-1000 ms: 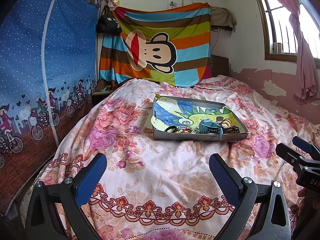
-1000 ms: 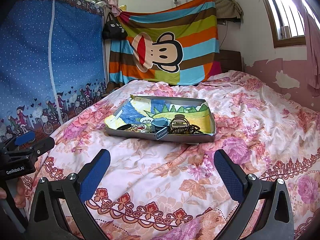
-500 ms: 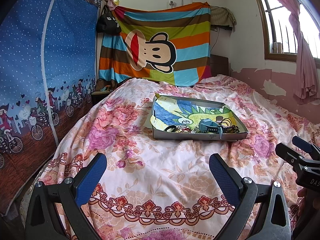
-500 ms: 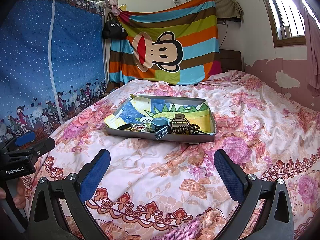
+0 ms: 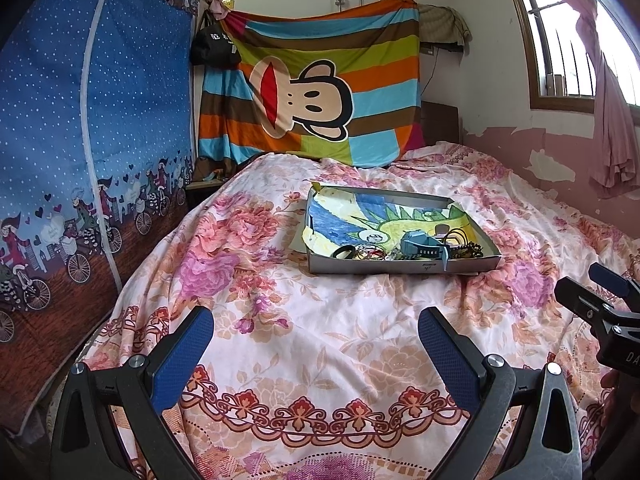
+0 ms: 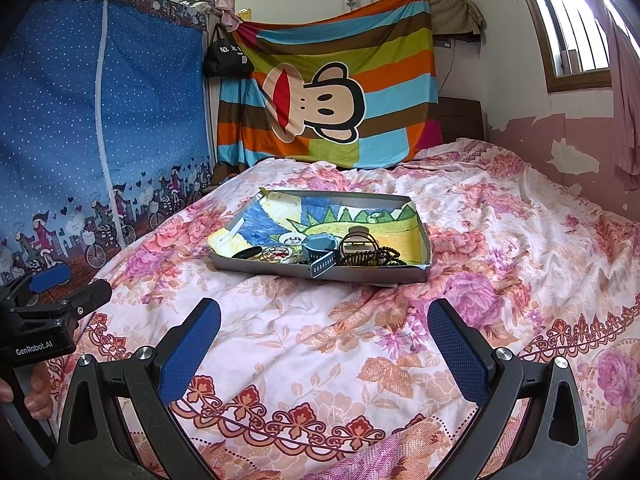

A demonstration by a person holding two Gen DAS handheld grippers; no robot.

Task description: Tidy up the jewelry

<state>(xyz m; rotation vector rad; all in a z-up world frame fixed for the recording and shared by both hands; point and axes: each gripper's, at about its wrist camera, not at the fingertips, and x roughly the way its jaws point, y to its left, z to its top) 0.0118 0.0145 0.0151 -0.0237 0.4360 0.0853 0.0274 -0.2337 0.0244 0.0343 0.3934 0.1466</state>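
A shallow grey tray [image 5: 400,267] lined with a crayon drawing lies on the floral bed; it also shows in the right wrist view [image 6: 372,276]. Along its near side lies a pile of jewelry: a blue watch [image 5: 424,245] [image 6: 320,249], a black ring band [image 5: 344,253], bangles [image 6: 280,255], a dark bead string [image 6: 376,258] and a hoop piece [image 6: 358,240]. My left gripper [image 5: 316,340] is open and empty, well short of the tray. My right gripper [image 6: 324,332] is open and empty too, also short of the tray.
The floral bedspread [image 5: 320,320] covers the whole bed. A blue fabric wardrobe [image 5: 80,120] stands at the left edge. A striped monkey blanket [image 5: 312,80] hangs at the far wall. A window and pink curtain [image 5: 608,100] are on the right.
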